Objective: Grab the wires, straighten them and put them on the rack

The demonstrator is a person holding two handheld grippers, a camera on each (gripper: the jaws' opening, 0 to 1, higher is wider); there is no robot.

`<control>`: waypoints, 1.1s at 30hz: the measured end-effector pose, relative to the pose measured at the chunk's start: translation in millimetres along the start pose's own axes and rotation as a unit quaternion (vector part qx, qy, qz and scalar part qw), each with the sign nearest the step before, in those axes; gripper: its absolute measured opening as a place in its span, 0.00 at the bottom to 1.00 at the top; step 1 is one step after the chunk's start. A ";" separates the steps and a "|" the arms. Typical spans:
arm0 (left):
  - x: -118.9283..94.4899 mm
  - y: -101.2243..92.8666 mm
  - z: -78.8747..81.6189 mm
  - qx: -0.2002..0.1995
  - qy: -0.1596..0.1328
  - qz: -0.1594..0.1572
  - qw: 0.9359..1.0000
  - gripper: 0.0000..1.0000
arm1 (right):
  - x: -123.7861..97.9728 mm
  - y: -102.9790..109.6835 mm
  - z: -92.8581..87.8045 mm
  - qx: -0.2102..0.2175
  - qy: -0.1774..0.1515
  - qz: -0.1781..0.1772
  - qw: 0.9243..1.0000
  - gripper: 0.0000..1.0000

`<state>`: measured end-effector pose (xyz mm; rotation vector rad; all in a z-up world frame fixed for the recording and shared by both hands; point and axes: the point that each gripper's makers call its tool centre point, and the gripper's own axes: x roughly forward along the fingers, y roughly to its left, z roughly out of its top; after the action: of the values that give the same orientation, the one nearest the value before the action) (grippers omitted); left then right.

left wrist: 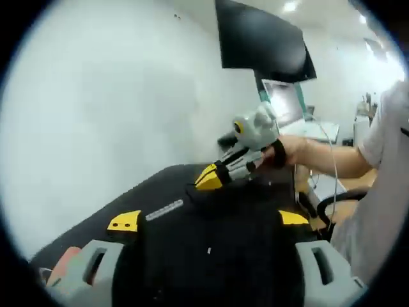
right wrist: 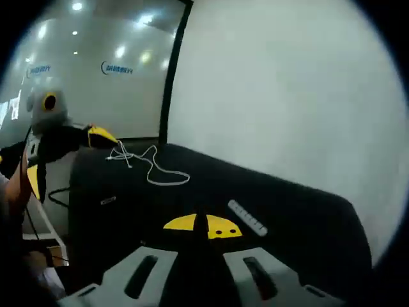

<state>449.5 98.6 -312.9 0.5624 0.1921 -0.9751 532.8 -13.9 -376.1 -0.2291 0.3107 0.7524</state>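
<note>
The white wire (right wrist: pixel 150 165) lies loose on the black bench (right wrist: pixel 287 211). The left tool (right wrist: pixel 102 135) touches its end, spread wide. The right tool (right wrist: pixel 199 227) is pinched shut, holding nothing.

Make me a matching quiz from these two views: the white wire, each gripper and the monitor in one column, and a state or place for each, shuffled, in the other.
1. white wire
2. left gripper
3. right gripper
4. monitor

A. jaws shut
B. screen dark
C. lying in loops on the black table
D. jaws apart

Pairs: 1-C, 2-D, 3-A, 4-B
</note>
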 end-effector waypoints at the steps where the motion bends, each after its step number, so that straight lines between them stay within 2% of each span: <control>1: -2.7 -1.2 -9.2 -0.004 0.031 -0.007 0.999 0.78 | 1.0 11.4 -11.8 -0.002 0.013 0.020 1.000 0.10; 2: -5.8 -0.7 -8.5 -0.005 0.030 -0.009 1.000 0.78 | -1.4 20.0 -22.5 0.007 0.032 0.029 0.999 0.18; 3: -7.3 1.5 -6.1 -0.008 0.020 -0.007 1.000 0.81 | -3.3 27.0 -37.2 0.022 0.065 0.039 0.997 0.30; 4: -12.1 10.0 -6.5 -0.025 0.024 0.012 0.999 0.86 | -2.6 21.6 -41.6 0.009 0.074 0.044 0.996 0.39; 5: -14.3 18.3 0.4 -0.048 0.000 0.031 0.998 0.90 | -7.0 22.0 -42.8 -0.028 0.075 0.046 0.996 0.46; 6: -17.3 22.2 7.5 -0.061 -0.027 0.033 0.997 0.89 | -12.2 21.1 -42.2 -0.059 0.073 0.043 0.995 0.47; 7: -21.8 26.8 17.3 -0.070 -0.065 0.032 0.995 0.87 | -17.5 17.3 -40.7 -0.085 0.071 0.035 0.993 0.43; 8: -28.2 37.8 32.7 -0.090 -0.130 0.045 0.986 0.84 | -27.1 22.4 -39.7 -0.103 0.067 0.031 0.992 0.40; 9: -35.9 49.6 40.9 -0.109 -0.178 0.059 0.976 0.83 | -32.5 23.2 -37.7 -0.096 0.061 0.033 0.993 0.41; 10: -40.7 54.0 44.1 -0.131 -0.209 0.050 0.968 0.84 | -35.8 19.1 -32.4 -0.088 0.052 0.035 0.994 0.42; 11: -46.0 54.5 47.7 -0.163 -0.244 0.027 0.956 0.87 | -41.4 20.4 -23.6 -0.079 0.028 0.042 0.996 0.43; 13: -62.1 79.2 51.2 -0.214 -0.335 0.040 0.917 0.88 | -55.5 18.8 0.0 -0.016 -0.031 0.051 0.998 0.43; 14: -65.1 87.5 45.3 -0.243 -0.364 0.038 0.898 0.83 | -64.5 17.8 12.8 0.017 -0.067 0.053 0.996 0.42; 15: -57.4 92.4 25.0 -0.285 -0.343 0.032 0.894 0.79 | -71.1 11.9 26.3 0.057 -0.107 0.056 0.991 0.39; 16: -53.1 100.4 9.2 -0.276 -0.337 0.054 0.898 0.75 | -74.6 -0.7 39.1 0.104 -0.144 0.048 0.983 0.36; 17: -51.6 106.6 -2.3 -0.234 -0.344 0.085 0.905 0.69 | -73.2 -16.4 41.5 0.131 -0.147 0.026 0.980 0.33; 18: -51.3 113.5 -15.2 -0.214 -0.354 0.114 0.903 0.65 | -68.5 -32.0 40.9 0.117 -0.132 0.001 0.984 0.31; 19: -46.3 116.5 -33.0 -0.207 -0.348 0.129 0.905 0.61 | -61.1 -45.7 44.6 0.078 -0.119 -0.022 0.990 0.29; 20: -40.6 117.6 -51.9 -0.240 -0.347 0.119 0.899 0.57 | -45.2 -60.6 50.9 0.042 -0.109 -0.035 0.993 0.29; 21: -36.8 123.8 -65.8 -0.281 -0.350 0.127 0.885 0.57 | -29.4 -74.4 55.4 0.040 -0.097 -0.040 0.994 0.29; 22: -34.2 128.6 -78.9 -0.289 -0.326 0.151 0.887 0.57 | -14.5 -80.2 54.3 0.073 -0.069 -0.048 0.994 0.30; 23: -35.6 125.3 -79.3 -0.280 -0.293 0.153 0.901 0.56 | 4.8 -92.6 52.6 0.096 -0.045 -0.053 0.993 0.29; 24: -45.3 125.0 -69.7 -0.245 -0.304 0.165 0.906 0.53 | 23.3 -96.9 57.8 0.085 -0.047 -0.046 0.994 0.26; 25: -56.9 132.6 -57.6 -0.232 -0.362 0.183 0.884 0.52 | 51.0 -103.5 60.5 0.045 -0.046 -0.023 0.998 0.25; 26: -60.0 135.0 -57.6 -0.238 -0.388 0.186 0.871 0.52 | 70.5 -107.5 55.2 0.047 -0.033 -0.007 0.998 0.25; 27: -52.2 128.7 -64.5 -0.268 -0.363 0.175 0.875 0.53 | 85.1 -101.6 41.9 0.067 0.011 0.019 0.998 0.24; 28: -45.5 126.0 -73.3 -0.295 -0.329 0.167 0.882 0.53 | 99.6 -105.2 30.6 0.047 0.039 0.028 0.998 0.24; 30: -48.7 132.6 -71.2 -0.249 -0.335 0.208 0.885 0.53 | 112.9 -112.2 32.2 -0.037 0.043 0.016 0.998 0.24; 32: -41.5 123.6 -71.0 -0.252 -0.317 0.191 0.894 0.54 | 116.1 -108.6 15.5 -0.025 0.074 0.023 0.997 0.17; 33: -39.7 124.9 -70.8 -0.255 -0.316 0.185 0.895 0.54 | 122.4 -106.6 7.7 -0.013 0.090 0.030 0.995 0.17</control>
<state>537.0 219.1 -311.2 -0.2152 -0.2375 -0.6517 693.1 -9.6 -402.6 -0.3143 0.4798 0.7976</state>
